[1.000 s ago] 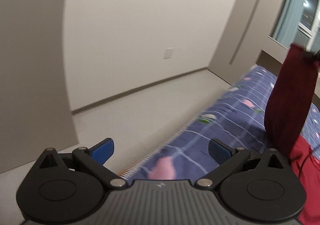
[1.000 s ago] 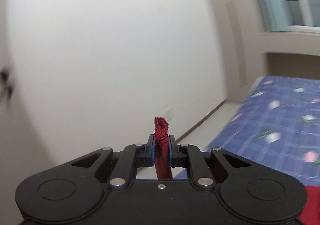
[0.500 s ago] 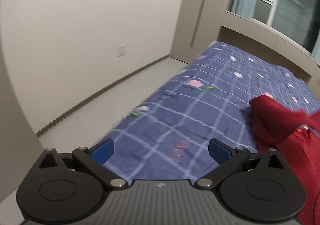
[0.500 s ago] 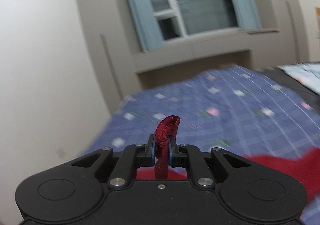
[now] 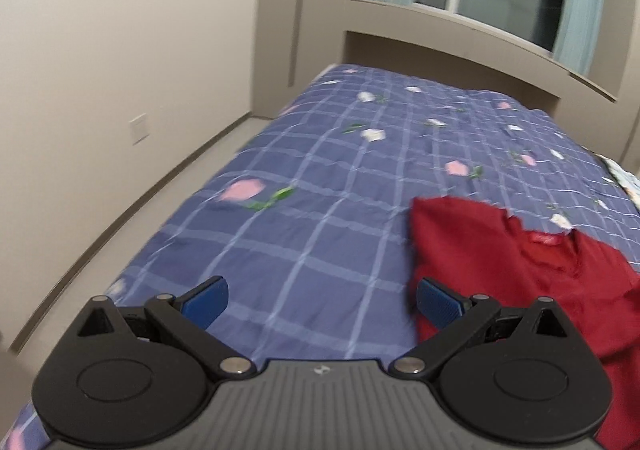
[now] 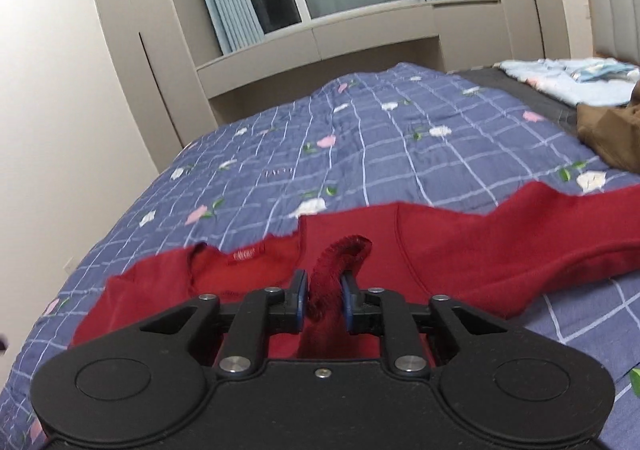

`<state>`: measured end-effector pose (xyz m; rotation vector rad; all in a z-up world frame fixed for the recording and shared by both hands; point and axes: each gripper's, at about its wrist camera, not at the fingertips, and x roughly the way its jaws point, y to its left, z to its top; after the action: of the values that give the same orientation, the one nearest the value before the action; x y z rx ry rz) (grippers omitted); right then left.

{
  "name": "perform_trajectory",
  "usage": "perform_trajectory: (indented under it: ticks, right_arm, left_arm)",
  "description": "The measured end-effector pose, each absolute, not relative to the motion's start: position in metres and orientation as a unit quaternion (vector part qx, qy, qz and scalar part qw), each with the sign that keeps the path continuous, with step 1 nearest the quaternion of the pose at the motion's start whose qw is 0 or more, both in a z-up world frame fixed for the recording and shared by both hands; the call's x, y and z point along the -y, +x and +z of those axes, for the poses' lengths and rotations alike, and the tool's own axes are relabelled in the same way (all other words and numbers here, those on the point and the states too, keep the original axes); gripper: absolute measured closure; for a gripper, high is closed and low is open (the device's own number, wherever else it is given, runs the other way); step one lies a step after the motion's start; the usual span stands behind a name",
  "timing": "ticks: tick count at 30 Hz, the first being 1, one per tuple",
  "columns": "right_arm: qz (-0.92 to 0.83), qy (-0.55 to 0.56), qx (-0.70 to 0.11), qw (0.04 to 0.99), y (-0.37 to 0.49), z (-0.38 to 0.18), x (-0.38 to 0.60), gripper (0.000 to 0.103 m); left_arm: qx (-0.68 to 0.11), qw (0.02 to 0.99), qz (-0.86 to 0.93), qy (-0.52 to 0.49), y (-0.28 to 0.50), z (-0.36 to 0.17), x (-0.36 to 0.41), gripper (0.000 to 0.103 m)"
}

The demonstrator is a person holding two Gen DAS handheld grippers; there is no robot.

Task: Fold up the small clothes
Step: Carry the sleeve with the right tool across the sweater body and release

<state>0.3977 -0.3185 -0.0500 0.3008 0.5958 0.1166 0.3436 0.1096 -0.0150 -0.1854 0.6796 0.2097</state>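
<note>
A red garment point(image 6: 480, 242) lies spread on the blue checked bedspread point(image 6: 360, 154), collar and label facing up. My right gripper point(image 6: 324, 302) is low over it with a strip of the red cloth standing between its blue pads. The jaws are opening and the cloth still touches both pads. In the left wrist view the same red garment point(image 5: 500, 250) lies at the right. My left gripper point(image 5: 322, 300) hovers open and holds nothing, over bare bedspread point(image 5: 320, 190), with its right fingertip at the garment's left edge.
A brown garment point(image 6: 608, 138) and light blue clothes point(image 6: 568, 78) lie at the far right of the bed, near a padded headboard point(image 6: 616, 10). A strip of floor point(image 5: 168, 178) and a wall run along the bed's left side. A window ledge stands behind the bed.
Both grippers swung from facing the wall to over the bed. The right one came down, and the hanging red garment now lies spread on the bedspread. Its jaws stand a little wider.
</note>
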Motion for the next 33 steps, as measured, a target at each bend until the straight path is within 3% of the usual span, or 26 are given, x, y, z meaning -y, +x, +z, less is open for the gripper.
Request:
perform_trajectory:
  ticks: [1, 3, 5, 8, 10, 11, 12, 21, 27, 31, 33]
  right_arm:
    - [0.062, 0.153, -0.296, 0.941, 0.399, -0.053, 0.323, 0.075]
    - [0.072, 0.168, -0.303, 0.935, 0.398, -0.056, 0.330, 0.047]
    - [0.076, 0.178, -0.313, 0.930, 0.397, -0.058, 0.334, 0.039]
    - [0.069, 0.178, -0.332, 0.924, 0.403, -0.065, 0.338, 0.043]
    - [0.067, 0.159, -0.342, 0.924, 0.408, -0.068, 0.336, 0.063]
    - [0.067, 0.148, -0.347, 0.924, 0.411, -0.069, 0.334, 0.086]
    - [0.068, 0.133, -0.352, 0.924, 0.414, -0.070, 0.332, 0.100]
    - [0.061, 0.020, -0.249, 0.966, 0.422, -0.033, 0.330, 0.100]
    - [0.031, 0.016, -0.305, 0.952, 0.447, -0.063, 0.351, 0.098]
    - [0.022, 0.011, -0.329, 0.944, 0.452, -0.087, 0.357, 0.089]
    - [0.021, 0.017, -0.325, 0.945, 0.451, -0.091, 0.360, 0.079]
  left_arm:
    - [-0.331, 0.935, 0.095, -0.082, 0.355, -0.017, -0.104, 0.000]
    - [-0.332, 0.938, 0.083, -0.063, 0.378, -0.020, -0.091, 0.000]
    - [-0.334, 0.939, 0.073, -0.046, 0.399, -0.026, -0.079, 0.000]
    - [-0.344, 0.937, 0.062, -0.023, 0.428, -0.036, -0.062, 0.000]
    - [-0.348, 0.936, 0.059, -0.012, 0.441, -0.042, -0.052, 0.000]
    - [-0.349, 0.935, 0.060, -0.008, 0.447, -0.045, -0.047, 0.000]
    - [-0.351, 0.934, 0.062, -0.004, 0.451, -0.047, -0.044, 0.000]
    - [-0.311, 0.946, 0.087, -0.019, 0.447, -0.045, -0.026, 0.000]
    - [-0.327, 0.933, 0.140, 0.058, 0.456, -0.065, -0.002, 0.000]
    - [-0.363, 0.913, 0.162, 0.091, 0.467, -0.084, 0.002, 0.000]
    - [-0.360, 0.915, 0.162, 0.088, 0.465, -0.085, 0.002, 0.000]
